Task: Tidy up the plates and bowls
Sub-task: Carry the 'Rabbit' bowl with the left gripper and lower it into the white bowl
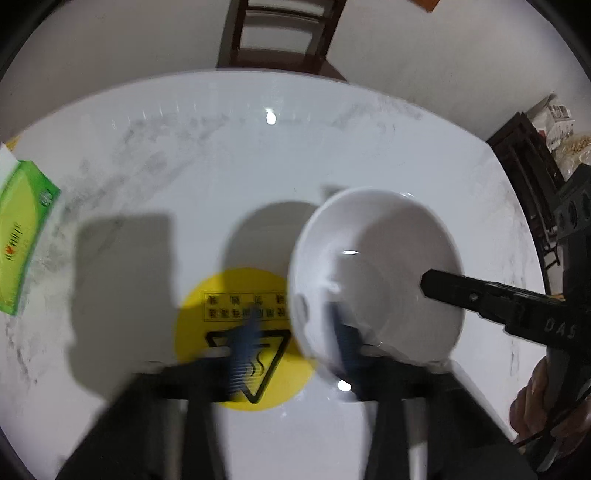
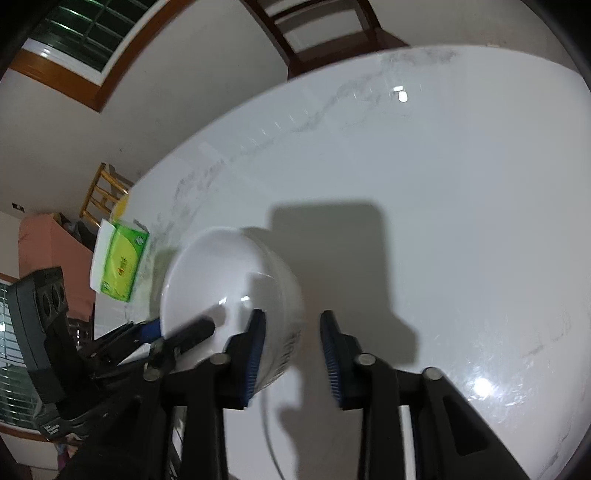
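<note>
While the white ceramic bowl [image 1: 373, 266] hangs tilted just above the table, its mouth is turned toward my left camera and its outer wall toward my right one [image 2: 229, 280]. The left gripper [image 1: 295, 321] has it by the near rim: one finger sits inside the bowl and the blue-padded one outside, closed on the thin wall. That view is smeared with blur, so I judge the pinch mostly from the right camera.

The right gripper [image 2: 293, 325] holds nothing. Its blue pads stand a narrow gap apart with only bare table showing between them. Its left finger [image 2: 255, 350] lies against or just beside the bowl's outer wall; I cannot tell whether it touches. From the left camera one black finger [image 1: 461, 290] of that gripper reaches across the bowl's far rim, crowding the bowl on that side. A person's hand [image 1: 546, 402] grips the handle behind it.

Under the bowl's left edge a round yellow sticker with a black warning triangle [image 1: 236, 332] lies on the glossy white marble-patterned table [image 1: 221, 166]. A green tissue pack [image 1: 22, 243] rests at the table's left edge, well apart from the bowl. Beyond the far edge stands a dark wooden chair [image 1: 280, 33].
</note>
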Demonstrator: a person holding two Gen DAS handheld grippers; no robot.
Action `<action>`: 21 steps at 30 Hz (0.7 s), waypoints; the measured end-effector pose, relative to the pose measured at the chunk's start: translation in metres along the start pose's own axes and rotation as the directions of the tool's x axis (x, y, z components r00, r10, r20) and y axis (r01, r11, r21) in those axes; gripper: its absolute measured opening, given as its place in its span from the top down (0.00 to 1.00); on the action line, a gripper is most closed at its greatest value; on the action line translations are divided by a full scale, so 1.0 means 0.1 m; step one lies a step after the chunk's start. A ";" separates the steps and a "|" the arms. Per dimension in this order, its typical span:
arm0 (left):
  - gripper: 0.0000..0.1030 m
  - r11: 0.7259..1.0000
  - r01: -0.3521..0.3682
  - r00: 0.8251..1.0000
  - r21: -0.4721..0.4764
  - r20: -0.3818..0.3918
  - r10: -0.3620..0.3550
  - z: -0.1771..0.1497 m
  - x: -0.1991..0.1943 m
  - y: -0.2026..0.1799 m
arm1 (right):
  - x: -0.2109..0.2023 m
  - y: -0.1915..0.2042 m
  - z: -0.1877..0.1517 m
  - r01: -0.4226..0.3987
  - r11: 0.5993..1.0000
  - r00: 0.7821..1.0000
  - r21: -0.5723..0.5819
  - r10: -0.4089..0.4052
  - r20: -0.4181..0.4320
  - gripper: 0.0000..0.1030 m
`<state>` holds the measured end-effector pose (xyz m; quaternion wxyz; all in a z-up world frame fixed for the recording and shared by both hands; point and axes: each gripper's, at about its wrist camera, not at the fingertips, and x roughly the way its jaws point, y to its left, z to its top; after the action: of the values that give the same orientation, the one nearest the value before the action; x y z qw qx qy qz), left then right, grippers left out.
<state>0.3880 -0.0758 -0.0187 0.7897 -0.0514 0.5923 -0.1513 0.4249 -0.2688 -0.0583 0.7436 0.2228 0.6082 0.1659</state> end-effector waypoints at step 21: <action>0.85 0.997 0.008 0.996 0.072 0.092 -0.014 -1.12 -1.73 -0.72 | -1.52 0.77 -1.41 -0.043 0.981 0.997 -0.189 0.052 0.048 0.80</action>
<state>0.2245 -0.0808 0.1266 0.8167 -0.0334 0.5491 -0.1742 0.2577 -0.2641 0.0864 0.7728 0.1703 0.5646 0.2344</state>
